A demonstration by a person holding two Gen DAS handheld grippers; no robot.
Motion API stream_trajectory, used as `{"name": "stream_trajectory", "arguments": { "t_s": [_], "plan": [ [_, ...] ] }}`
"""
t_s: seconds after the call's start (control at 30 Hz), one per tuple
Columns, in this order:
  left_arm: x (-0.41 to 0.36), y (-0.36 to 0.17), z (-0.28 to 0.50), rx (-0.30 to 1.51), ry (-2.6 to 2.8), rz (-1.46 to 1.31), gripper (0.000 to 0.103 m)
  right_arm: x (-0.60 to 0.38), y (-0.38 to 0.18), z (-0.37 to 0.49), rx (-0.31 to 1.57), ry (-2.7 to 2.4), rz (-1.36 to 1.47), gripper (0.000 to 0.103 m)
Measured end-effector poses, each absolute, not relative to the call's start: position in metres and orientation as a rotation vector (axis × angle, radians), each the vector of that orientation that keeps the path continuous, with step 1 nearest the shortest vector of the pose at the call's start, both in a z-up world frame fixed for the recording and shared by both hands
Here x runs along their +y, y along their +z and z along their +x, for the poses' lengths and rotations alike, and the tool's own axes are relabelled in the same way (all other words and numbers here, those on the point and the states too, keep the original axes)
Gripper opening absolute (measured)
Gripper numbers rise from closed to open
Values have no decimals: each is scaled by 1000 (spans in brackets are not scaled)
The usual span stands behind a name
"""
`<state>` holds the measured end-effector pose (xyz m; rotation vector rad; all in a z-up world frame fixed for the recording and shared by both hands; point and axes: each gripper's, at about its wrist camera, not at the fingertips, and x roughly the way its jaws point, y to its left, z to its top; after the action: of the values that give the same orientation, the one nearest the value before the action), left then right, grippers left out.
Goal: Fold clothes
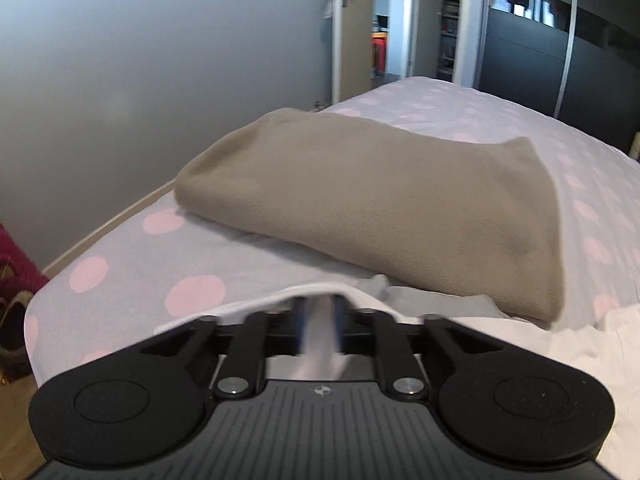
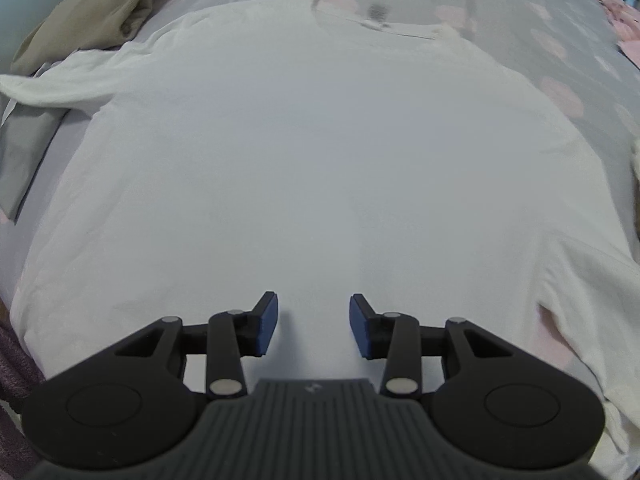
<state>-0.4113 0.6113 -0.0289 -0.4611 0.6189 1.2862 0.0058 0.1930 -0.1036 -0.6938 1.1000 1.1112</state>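
One tan fleece (image 1: 372, 204) lies folded; the white shirt (image 2: 312, 152) lies flat, unfolded, its edge between the left gripper's (image 1: 318, 320) fingers, right gripper (image 2: 313, 326) half-open, empty

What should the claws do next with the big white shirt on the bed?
Probably the right claw should drop and pinch the white shirt at its near edge. Its jaws stand open above the flat shirt with nothing between them, while the left claw already has white cloth between its blurred fingers. With both sides gripped, the shirt could be folded over.
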Motion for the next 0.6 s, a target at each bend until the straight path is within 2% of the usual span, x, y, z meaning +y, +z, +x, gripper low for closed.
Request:
{"name": "stream_trajectory", "arguments": {
  "t_s": [0.03,0.07,0.33,0.6],
  "plan": [
    [607,-25,-408,609,1283,-454,53,187,-102,12,1097,1092,-683,43],
    [602,-21,-404,598,1280,-448,55,180,-99,21,1095,1068,-668,43],
    [567,0,-362,586,1169,-458,57,104,-68,117,1077,811,-491,43],
    [518,1,-280,636,943,-439,57,13,-51,177,1059,607,-394,43]
  ]
}}
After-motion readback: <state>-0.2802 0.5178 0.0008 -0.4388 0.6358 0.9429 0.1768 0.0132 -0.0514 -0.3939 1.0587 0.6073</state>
